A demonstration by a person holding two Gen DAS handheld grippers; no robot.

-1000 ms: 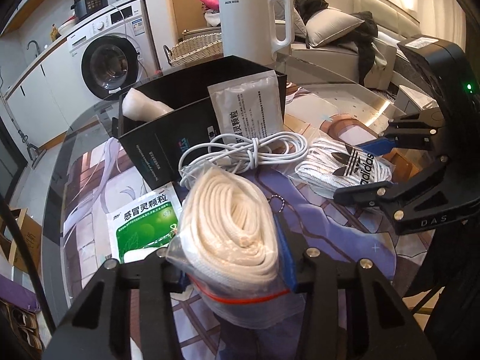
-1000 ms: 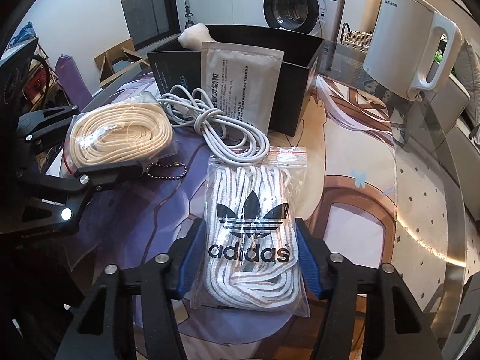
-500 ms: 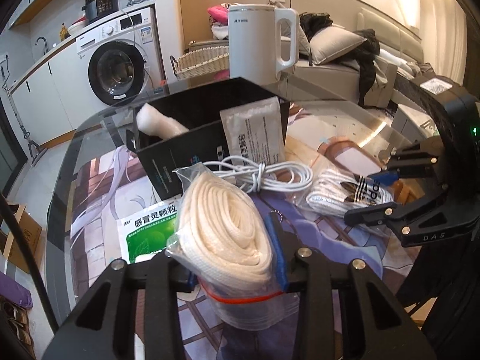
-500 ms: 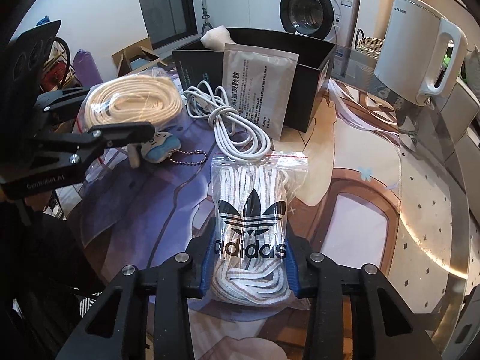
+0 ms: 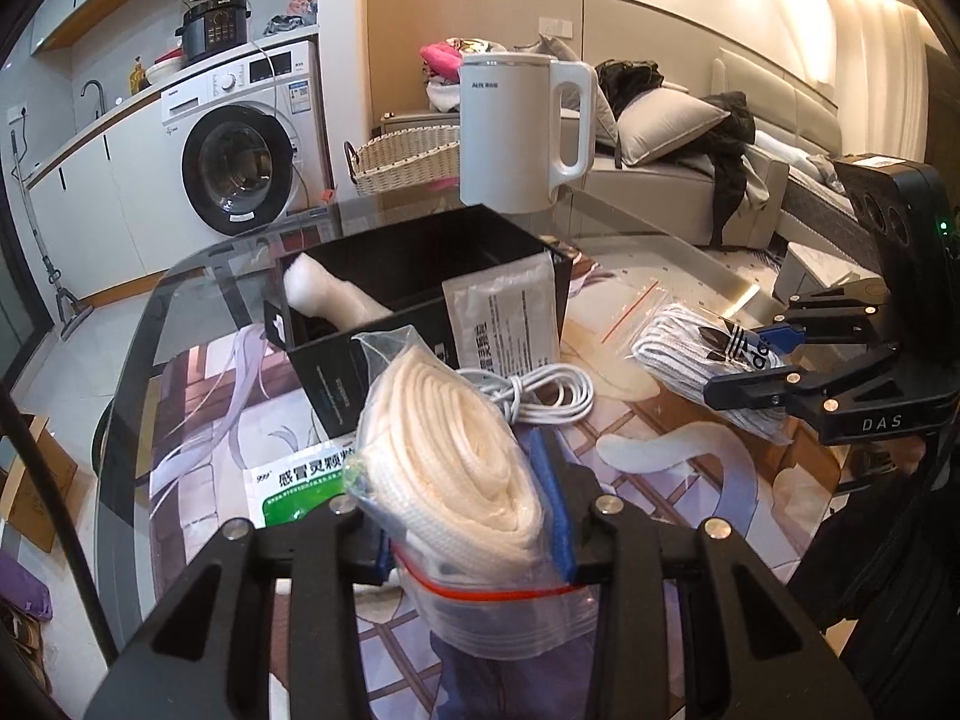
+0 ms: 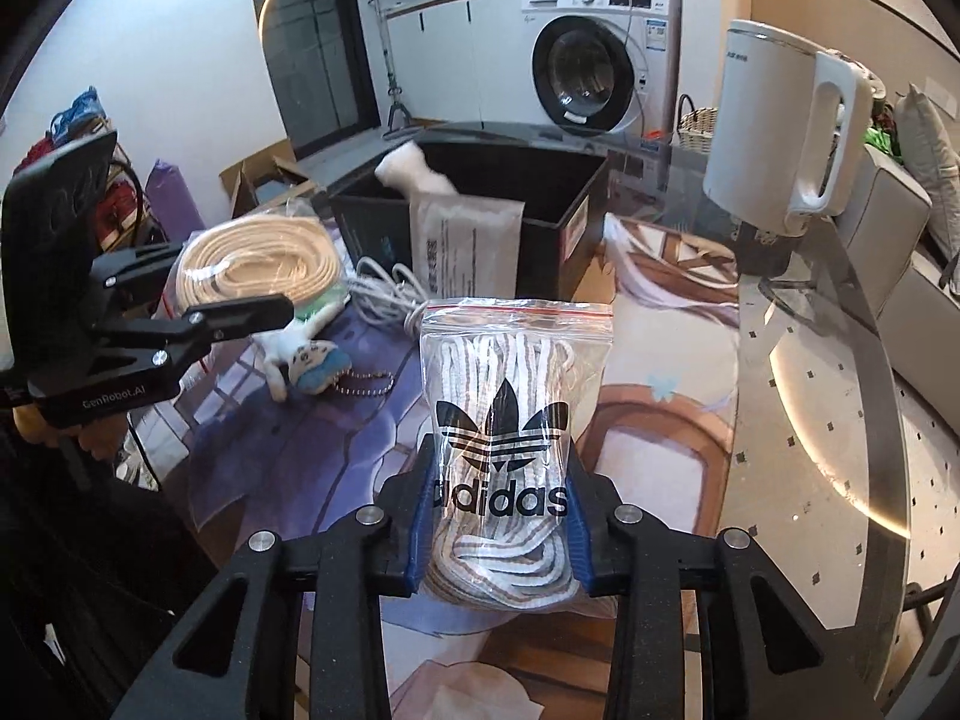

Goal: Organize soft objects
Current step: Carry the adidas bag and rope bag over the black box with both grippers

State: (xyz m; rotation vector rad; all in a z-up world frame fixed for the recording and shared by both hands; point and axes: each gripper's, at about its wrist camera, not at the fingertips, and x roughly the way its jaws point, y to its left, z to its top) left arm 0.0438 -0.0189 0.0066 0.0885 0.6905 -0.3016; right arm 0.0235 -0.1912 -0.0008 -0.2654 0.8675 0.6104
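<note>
Black plastic jaws of the left gripper [image 5: 459, 516] are clamped on a clear zip bag of cream woven cord [image 5: 456, 468], its coil running lengthwise away from the tool and clear of the glass table [image 5: 138, 384]. The right gripper [image 6: 501, 531] squeezes a clear zip bag of white striped laces with a black trefoil logo [image 6: 510, 420], standing upright between the blue pads, also off the table. An open black rectangular box [image 5: 420, 264], already holding a white foam roll [image 5: 327, 300], lies straight ahead of both tools, beyond a coiled white cable [image 5: 534, 390] and a silver sachet [image 5: 504, 318] leaning on its front wall. I'd judge the left hand nearer. Only the right camera shows a small plush keychain [image 6: 306, 357] below the left gripper; only the left shows a green-and-white medicine packet [image 5: 300, 480].
</note>
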